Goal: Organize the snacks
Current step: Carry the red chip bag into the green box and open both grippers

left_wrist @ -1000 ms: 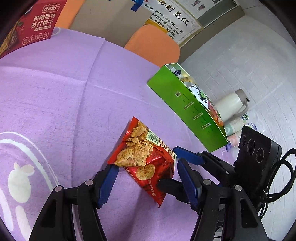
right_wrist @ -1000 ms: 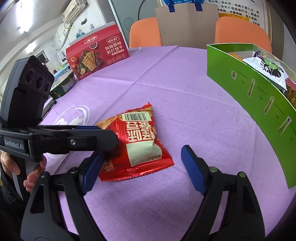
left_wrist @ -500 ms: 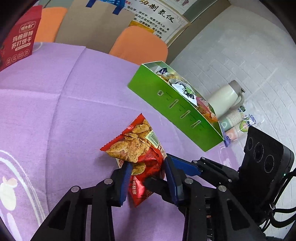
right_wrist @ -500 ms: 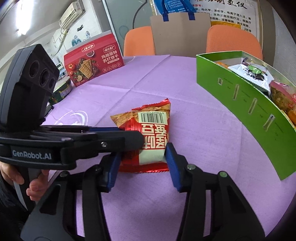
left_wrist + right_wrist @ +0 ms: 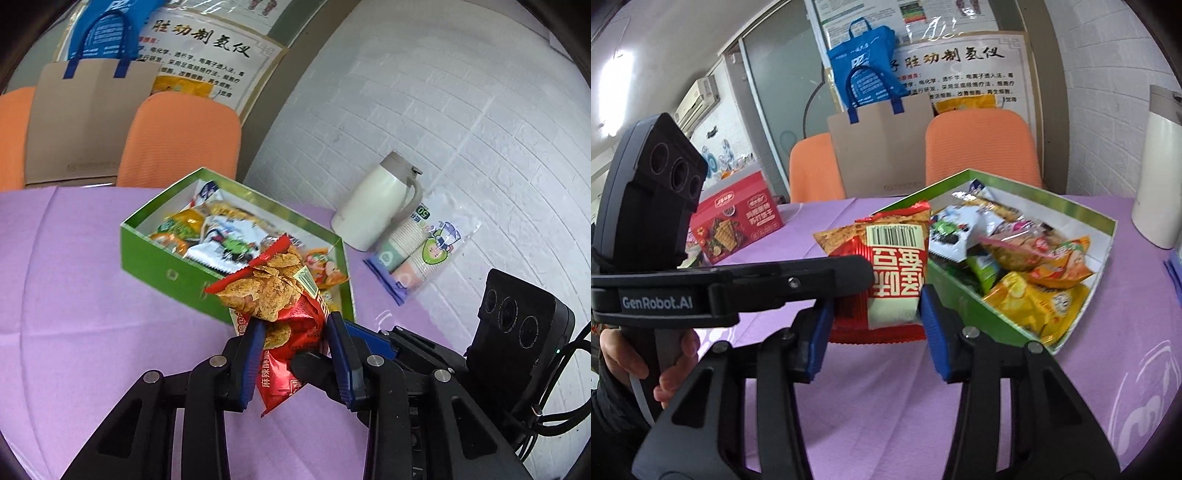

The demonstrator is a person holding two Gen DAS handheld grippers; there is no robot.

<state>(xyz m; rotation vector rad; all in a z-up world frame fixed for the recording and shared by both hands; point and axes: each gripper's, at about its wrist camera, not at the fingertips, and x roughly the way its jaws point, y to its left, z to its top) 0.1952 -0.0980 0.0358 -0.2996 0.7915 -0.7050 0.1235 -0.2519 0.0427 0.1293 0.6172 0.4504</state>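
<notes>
Red foil is what both tools clamp: the left tool (image 5: 295, 341) pinches the red snack bag (image 5: 280, 306) at its lower half, and the right tool (image 5: 873, 325) grips the same bag (image 5: 894, 266) across its width near the bottom seam, so the bag hangs clear of the purple bench (image 5: 74, 295), long axis upright, barcode end on top. Just beyond the bag lies the open green box (image 5: 159, 254) already full of snack packs; its near wall sits directly behind the bag, so the coming move is probably forward and over that wall, both hands equally near
</notes>
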